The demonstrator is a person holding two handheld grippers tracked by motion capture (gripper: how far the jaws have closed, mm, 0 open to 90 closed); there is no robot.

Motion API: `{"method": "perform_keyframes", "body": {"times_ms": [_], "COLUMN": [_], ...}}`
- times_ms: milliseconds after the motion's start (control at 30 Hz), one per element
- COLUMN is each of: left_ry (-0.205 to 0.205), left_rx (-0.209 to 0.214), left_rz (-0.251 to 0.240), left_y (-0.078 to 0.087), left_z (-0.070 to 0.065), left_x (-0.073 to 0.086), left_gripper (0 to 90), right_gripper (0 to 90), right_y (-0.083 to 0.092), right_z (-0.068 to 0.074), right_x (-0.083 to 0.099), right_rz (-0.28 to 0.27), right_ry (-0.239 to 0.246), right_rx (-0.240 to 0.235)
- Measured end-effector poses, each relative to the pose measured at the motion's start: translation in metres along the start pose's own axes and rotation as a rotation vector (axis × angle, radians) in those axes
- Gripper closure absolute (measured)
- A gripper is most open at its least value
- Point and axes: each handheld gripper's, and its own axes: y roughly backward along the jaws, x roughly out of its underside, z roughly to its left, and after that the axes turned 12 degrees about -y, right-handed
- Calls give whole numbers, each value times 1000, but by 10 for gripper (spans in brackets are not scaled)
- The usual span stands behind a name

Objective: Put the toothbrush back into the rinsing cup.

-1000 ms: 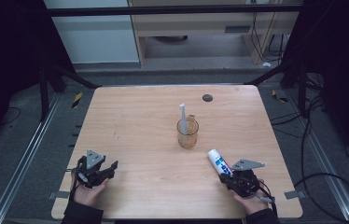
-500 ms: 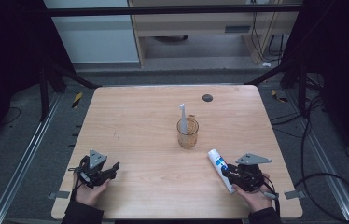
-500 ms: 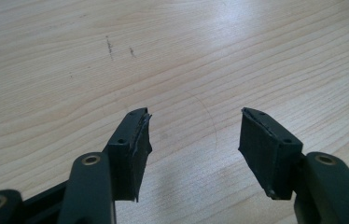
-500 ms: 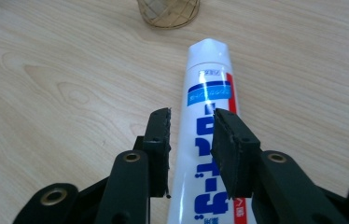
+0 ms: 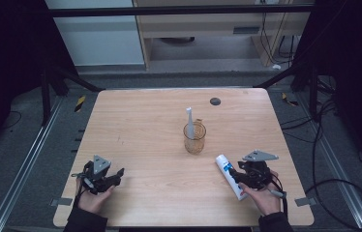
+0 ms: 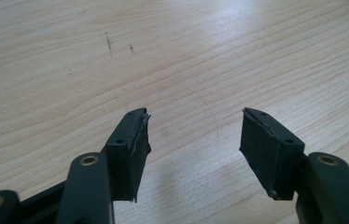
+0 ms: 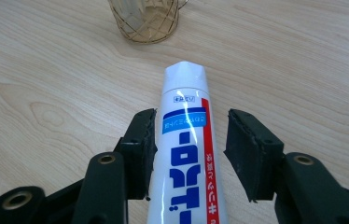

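Right tongs (image 7: 189,154) have just been opening, white plastic toothpaste tube (image 7: 189,154) lies loose between them on the table (image 5: 150,125); left tongs (image 6: 193,149) spread, empty. We judge the tube light, soft, slick: pinch mid-body.

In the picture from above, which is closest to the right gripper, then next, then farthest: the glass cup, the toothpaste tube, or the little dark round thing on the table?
1. toothpaste tube: lying between the open jaws of the right gripper.
2. glass cup: mid-table, up and left of it.
3. dark round thing: near the table's far edge.
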Motion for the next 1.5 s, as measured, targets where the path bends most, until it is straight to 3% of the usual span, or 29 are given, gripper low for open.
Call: {"method": "perform_keyframes", "body": {"times_ms": [167, 700, 1000, 1233, 1500], "left_ry": [-1, -6, -4, -4, -5], "left_rx": [3, 7, 7, 6, 1], "left_rz": [3, 11, 8, 7, 5], "left_y": [0, -2, 0, 0, 0], "left_z": [0, 1, 1, 1, 1], "left_x": [0, 0, 1, 1, 1], "left_gripper": [410, 405, 407, 409, 407], "right_gripper": [513, 501, 711, 873, 900], "right_y": [-6, -20, -12, 0, -2], "right_z": [4, 6, -2, -20, -33], "right_x": [-2, -11, -4, 11, 28], "right_rz": [24, 68, 59, 65, 126], "right_ry": [25, 40, 17, 3, 3], "right_rx": [12, 23, 22, 67, 82]}}
